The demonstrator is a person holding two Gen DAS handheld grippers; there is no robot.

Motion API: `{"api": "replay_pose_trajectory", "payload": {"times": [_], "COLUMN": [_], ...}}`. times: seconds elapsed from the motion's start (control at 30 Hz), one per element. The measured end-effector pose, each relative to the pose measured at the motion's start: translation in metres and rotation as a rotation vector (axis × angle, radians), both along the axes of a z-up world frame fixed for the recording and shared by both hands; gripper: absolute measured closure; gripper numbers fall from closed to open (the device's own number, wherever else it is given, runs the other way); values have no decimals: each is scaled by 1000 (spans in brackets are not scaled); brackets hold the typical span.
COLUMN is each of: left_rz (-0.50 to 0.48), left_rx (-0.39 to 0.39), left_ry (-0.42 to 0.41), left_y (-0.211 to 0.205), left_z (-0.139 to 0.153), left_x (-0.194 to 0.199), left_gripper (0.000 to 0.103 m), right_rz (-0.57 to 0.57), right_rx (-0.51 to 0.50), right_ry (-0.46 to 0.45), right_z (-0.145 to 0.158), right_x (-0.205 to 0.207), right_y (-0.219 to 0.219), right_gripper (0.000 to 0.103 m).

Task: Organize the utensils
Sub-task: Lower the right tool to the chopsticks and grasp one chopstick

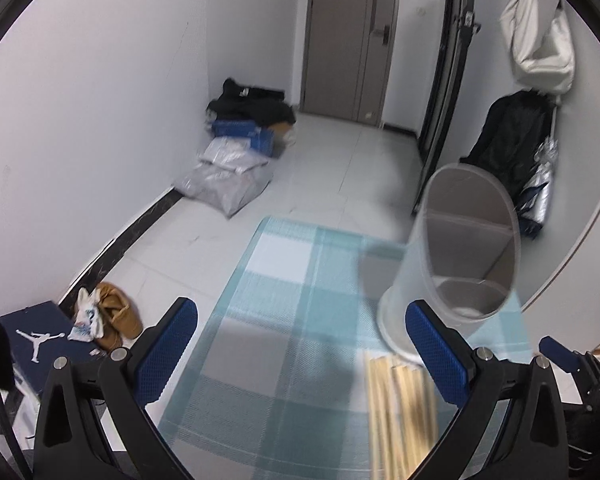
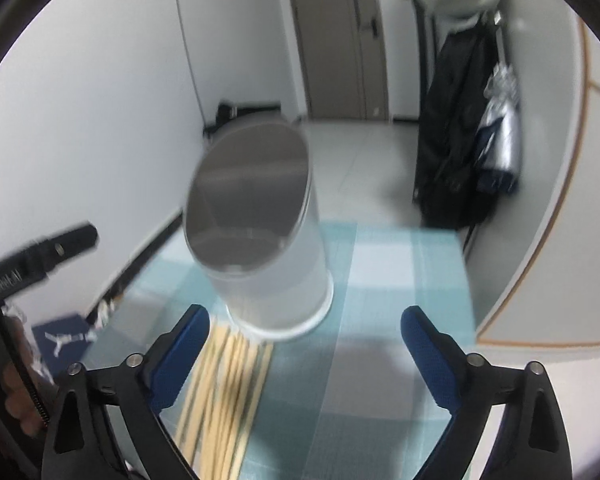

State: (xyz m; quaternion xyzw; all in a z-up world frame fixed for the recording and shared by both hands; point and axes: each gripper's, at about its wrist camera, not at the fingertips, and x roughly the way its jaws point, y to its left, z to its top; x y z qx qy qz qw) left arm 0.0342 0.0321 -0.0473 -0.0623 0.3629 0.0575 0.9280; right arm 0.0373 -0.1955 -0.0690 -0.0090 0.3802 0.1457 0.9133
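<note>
Jaws: both grippers, left (image 1: 302,344) and right (image 2: 305,346), spread wide, empty.
Utensils: pale wooden chopsticks (image 2: 224,392) lie bundled, touching the tall translucent plastic cylinder holder (image 2: 260,232) on the blue-checked worktop (image 2: 380,280).
Risk: a careless jaw could topple this holder.

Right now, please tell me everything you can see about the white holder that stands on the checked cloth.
The holder is a tall round tub, white and slightly see-through, like matte plastic, with a thicker white ring at its base. It stands upright on the blue checked cloth. A wall inside splits it into compartments, and it looks empty. The ends of the wooden chopsticks lie at its base, seemingly touching it. No gripper touches it; both are open nearby.
</note>
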Motion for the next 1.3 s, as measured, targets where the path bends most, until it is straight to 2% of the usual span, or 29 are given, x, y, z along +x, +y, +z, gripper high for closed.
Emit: {"api": "replay_pose_trajectory", "payload": {"times": [0.1, 0.17, 0.3, 0.43, 0.5, 0.63, 0.73, 0.9, 0.97, 1.07, 1.2, 1.3], "left_rz": [1, -3, -9, -11, -14, -19, -34, -75, -94, -134, -184, -203], "left_rx": [-3, -18, -47, -73, -91, -104, -112, -110, -83, -43, 2, 8], "left_ry": [44, 75, 139, 203, 225, 251, 273, 325, 342, 372, 411, 440], "left_y": [5, 7, 12, 17, 19, 23, 21, 16, 9, -2, -16, -18], "left_z": [-9, -13, -23, -34, -37, -43, -48, -60, -64, -69, -75, -81], "left_x": [5, 7, 9, 14, 16, 20, 21, 25, 25, 25, 25, 25], "left_gripper": [1, 1, 1, 1, 1, 1, 1, 1, 1, 1, 1, 1], "right_rz": [17, 33, 40, 45, 51, 66, 86, 90, 75, 60, 41, 25], "right_rx": [-61, -75, -95, -120, -131, -149, -219, -199, -182, -110, -39, 5], "right_ry": [74, 136, 215, 236, 256, 238, 209, 216, 223, 253, 273, 279], "right_z": [-20, -35, -56, -65, -73, -74, -77, -78, -77, -76, -73, -73], "right_x": [8, 16, 25, 31, 33, 33, 30, 32, 33, 33, 30, 34], "right_y": [9, 15, 19, 23, 26, 31, 43, 41, 33, 17, -4, -10], "right_gripper": [17, 29, 39, 41, 49, 54, 56, 70, 83, 95, 98, 98]}}
